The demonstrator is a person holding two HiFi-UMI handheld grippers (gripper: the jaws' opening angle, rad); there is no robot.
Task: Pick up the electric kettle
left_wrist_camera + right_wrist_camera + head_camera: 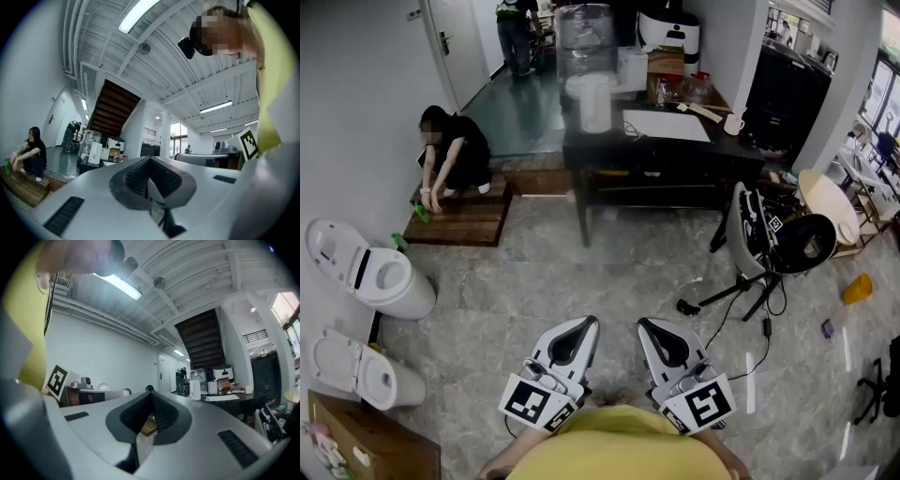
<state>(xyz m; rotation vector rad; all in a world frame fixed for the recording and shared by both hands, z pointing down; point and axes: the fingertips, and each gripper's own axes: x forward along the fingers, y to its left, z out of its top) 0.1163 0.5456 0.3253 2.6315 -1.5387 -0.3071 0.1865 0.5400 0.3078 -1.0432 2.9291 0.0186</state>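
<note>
The white electric kettle (pixel 593 101) stands on the black table (pixel 675 145) across the room, in front of a large clear water bottle (pixel 585 36). Both grippers are far from it, held close to my body at the bottom of the head view. My left gripper (pixel 586 324) and right gripper (pixel 645 326) point side by side toward the table, each shut with nothing between the jaws. The left gripper view shows its jaws (pixel 150 161) meeting, with the kettle (pixel 95 153) small at the left. In the right gripper view the shut gripper (pixel 151 397) points level, and the kettle (pixel 195 390) is in the distance.
A person (pixel 452 152) crouches on a low wooden platform (pixel 464 216) left of the table. Two white toilets (pixel 380 275) (pixel 352 368) and a cardboard box (pixel 366 441) line the left wall. A stand with black gear (pixel 783 242), cables and a yellow cup (pixel 857 288) sit right.
</note>
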